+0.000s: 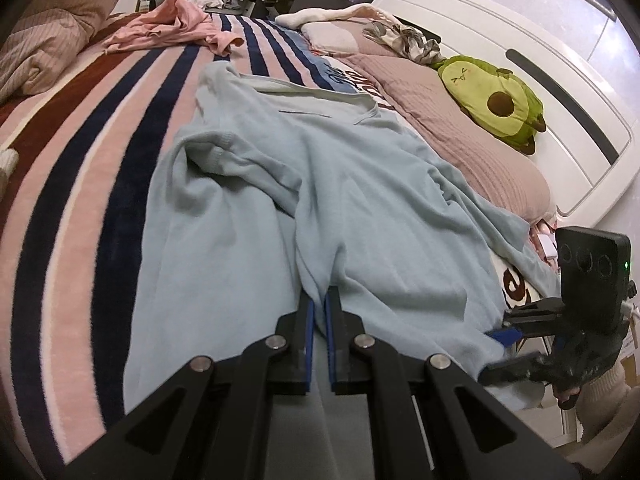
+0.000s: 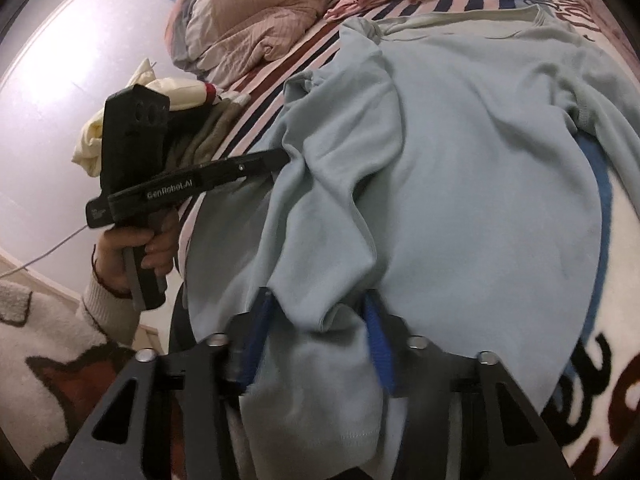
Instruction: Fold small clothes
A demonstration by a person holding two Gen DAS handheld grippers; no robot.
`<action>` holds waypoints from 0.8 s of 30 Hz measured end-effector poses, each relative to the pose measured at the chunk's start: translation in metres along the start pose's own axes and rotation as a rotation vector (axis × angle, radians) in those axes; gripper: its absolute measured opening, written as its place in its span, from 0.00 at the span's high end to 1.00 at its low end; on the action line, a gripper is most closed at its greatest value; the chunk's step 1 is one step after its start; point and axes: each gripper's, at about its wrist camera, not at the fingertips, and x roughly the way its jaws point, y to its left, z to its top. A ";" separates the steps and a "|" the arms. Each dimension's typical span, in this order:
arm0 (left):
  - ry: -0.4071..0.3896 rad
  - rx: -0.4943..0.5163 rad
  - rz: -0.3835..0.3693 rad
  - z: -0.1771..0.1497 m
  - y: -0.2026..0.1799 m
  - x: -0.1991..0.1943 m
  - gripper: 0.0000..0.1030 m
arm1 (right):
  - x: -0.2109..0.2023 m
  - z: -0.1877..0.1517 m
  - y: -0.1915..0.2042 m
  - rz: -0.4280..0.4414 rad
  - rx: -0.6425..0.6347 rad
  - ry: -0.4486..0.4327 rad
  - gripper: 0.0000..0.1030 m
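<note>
— Right, left gripper (image 1: 319, 300) is pinched tight on the pale blue shirt (image 1: 320, 184), spread over the striped bed (image 1: 80, 208) near its edge.
— And the right wrist view? Right gripper (image 2: 316, 320), jaws narrow, fabric bunched between; a hand (image 2: 132, 256) grips the left tool.

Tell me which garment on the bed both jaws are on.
The light blue top, spread across the striped blanket; the crumpled pink garment lies far off, untouched.

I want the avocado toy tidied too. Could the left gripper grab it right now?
Probably not. The left gripper is shut on the blue shirt, and the avocado toy lies apart, up by the headboard.
</note>
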 end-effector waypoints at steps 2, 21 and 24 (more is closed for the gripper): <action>-0.002 0.003 -0.001 0.001 -0.001 -0.001 0.97 | -0.001 0.002 -0.001 0.033 0.020 0.000 0.93; -0.047 0.095 -0.062 0.009 -0.042 -0.022 0.64 | -0.103 0.007 0.001 -0.254 -0.034 -0.189 0.99; -0.049 0.095 -0.057 0.008 -0.041 -0.024 0.64 | -0.106 0.011 0.000 -0.320 -0.048 -0.182 0.99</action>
